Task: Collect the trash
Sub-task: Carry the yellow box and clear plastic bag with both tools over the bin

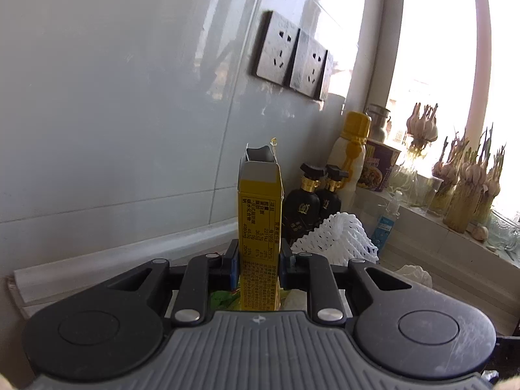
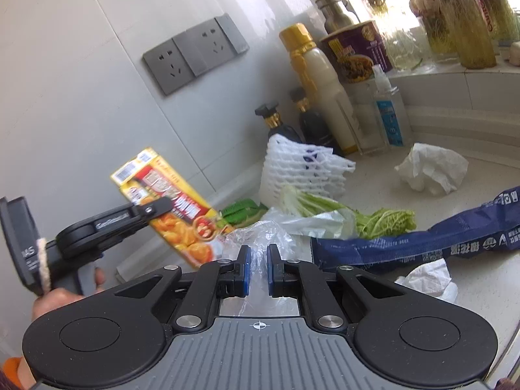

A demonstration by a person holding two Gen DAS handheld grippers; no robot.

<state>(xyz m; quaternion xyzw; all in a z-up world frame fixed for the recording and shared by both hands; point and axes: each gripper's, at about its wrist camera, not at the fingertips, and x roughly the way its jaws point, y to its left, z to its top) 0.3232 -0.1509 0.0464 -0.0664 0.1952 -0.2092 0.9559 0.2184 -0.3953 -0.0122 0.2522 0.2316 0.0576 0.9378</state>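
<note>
Box (image 1: 259, 214), yellow, clamped in left gripper (image 1: 259, 260) above counter (image 2: 455, 175); right gripper (image 2: 258, 268) pinches clear plastic bag (image 2: 260, 237).

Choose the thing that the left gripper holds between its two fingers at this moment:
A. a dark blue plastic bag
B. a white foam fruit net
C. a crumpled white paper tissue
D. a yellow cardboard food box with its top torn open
D: in the left wrist view the left gripper is shut on the yellow cardboard food box, and the right wrist view shows that box lifted off the counter.
</note>
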